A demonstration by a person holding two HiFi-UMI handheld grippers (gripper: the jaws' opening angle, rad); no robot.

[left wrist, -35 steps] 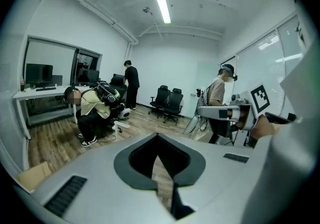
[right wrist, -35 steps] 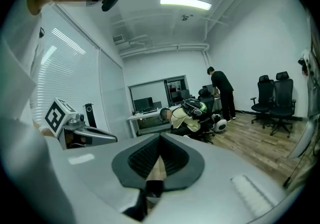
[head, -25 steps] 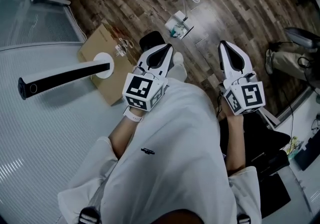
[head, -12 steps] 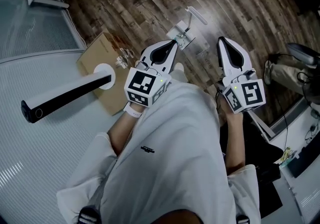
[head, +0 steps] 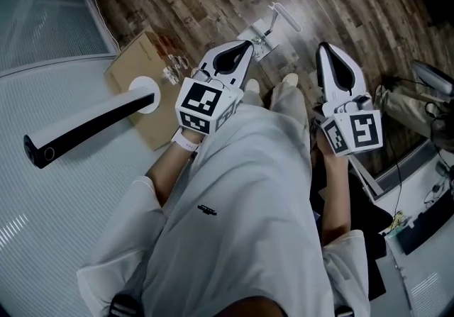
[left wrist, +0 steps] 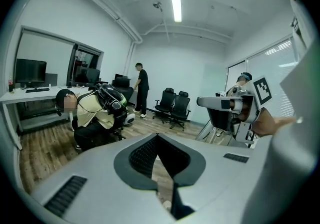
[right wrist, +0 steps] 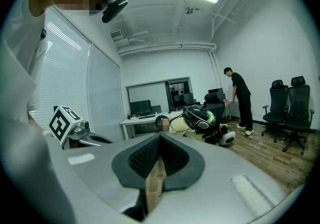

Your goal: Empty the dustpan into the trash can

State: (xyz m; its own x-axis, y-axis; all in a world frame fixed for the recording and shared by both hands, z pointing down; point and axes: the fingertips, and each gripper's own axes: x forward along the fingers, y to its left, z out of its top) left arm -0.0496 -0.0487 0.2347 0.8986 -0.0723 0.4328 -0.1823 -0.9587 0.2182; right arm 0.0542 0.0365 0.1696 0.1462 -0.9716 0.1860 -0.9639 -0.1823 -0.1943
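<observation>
A small white dustpan (head: 261,45) with an upright handle (head: 285,16) stands on the wooden floor, just beyond the tip of my left gripper (head: 246,45). That gripper is shut with nothing in it; in its own view the jaws (left wrist: 159,137) meet over bare floor. My right gripper (head: 325,47) hangs to the right of the dustpan, also shut and empty, and its jaws (right wrist: 160,137) are closed in its own view. Small bits of litter (head: 172,67) lie on a brown cardboard sheet (head: 138,71) to the left. I cannot make out a trash can.
A black tube on a white disc (head: 85,124) stands at the left on a pale ribbed surface (head: 50,216). My feet (head: 287,81) are right behind the dustpan. A crouching person (left wrist: 92,113), a standing person (left wrist: 141,87), office chairs (left wrist: 175,105) and a desk (right wrist: 145,120) fill the room.
I have stepped forward. Both grippers have come closer to the dustpan, and the left tip now sits next to it. Both jaws stay shut.
</observation>
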